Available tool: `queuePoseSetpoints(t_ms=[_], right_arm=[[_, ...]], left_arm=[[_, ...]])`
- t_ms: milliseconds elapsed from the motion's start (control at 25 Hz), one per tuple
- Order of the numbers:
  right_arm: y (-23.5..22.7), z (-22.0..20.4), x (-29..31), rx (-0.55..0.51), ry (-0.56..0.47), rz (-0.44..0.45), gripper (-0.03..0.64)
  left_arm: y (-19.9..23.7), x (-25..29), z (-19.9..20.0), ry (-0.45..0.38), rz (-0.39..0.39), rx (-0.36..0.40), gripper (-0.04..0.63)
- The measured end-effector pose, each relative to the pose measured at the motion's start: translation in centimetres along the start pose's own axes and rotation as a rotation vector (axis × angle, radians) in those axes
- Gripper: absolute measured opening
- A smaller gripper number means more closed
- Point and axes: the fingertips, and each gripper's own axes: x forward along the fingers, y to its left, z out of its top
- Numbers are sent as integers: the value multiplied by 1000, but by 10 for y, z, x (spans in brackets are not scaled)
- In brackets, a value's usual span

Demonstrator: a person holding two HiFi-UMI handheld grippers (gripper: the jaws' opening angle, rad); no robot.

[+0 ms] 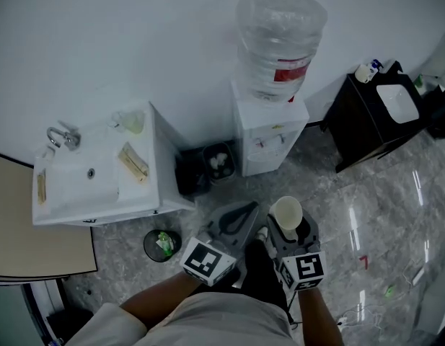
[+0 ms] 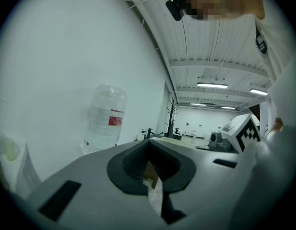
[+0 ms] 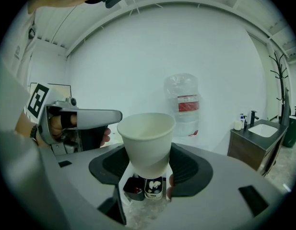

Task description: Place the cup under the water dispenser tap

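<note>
A white paper cup (image 1: 287, 212) stands upright between the jaws of my right gripper (image 1: 288, 223), which is shut on its lower body. In the right gripper view the cup (image 3: 147, 140) fills the middle, with the pads against its sides. The white water dispenser (image 1: 267, 132) with its clear bottle (image 1: 280, 38) stands against the wall ahead, its taps (image 1: 270, 142) facing me, a step away from the cup. My left gripper (image 1: 236, 219) hangs beside the right one, shut with nothing in it; its jaws meet at the tip (image 2: 149, 143).
A white sink cabinet (image 1: 99, 175) stands to the left of the dispenser. Two small bins (image 1: 208, 166) sit between them. A round bin (image 1: 162, 244) is on the floor by my left gripper. A dark washstand (image 1: 370, 114) stands at the right.
</note>
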Motion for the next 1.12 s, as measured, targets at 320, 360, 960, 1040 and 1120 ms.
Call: queuePoseSetpoints(t_ms=[320, 360, 960, 1040, 1120], right_arm=[[-61, -18, 100, -51, 34, 69, 270], [-68, -19, 113, -57, 30, 80, 270], [-121, -214, 287, -126, 153, 96, 268], [-130, -251, 308, -130, 169, 74, 268], [-139, -283, 331, -135, 177, 53, 270]], left_arm=[[66, 86, -18, 9, 70, -40, 5], [75, 97, -20, 12, 83, -45, 5], [182, 185, -136, 51, 119, -123, 5], [190, 186, -163, 65, 112, -129, 5], [198, 187, -190, 90, 105, -132, 5]])
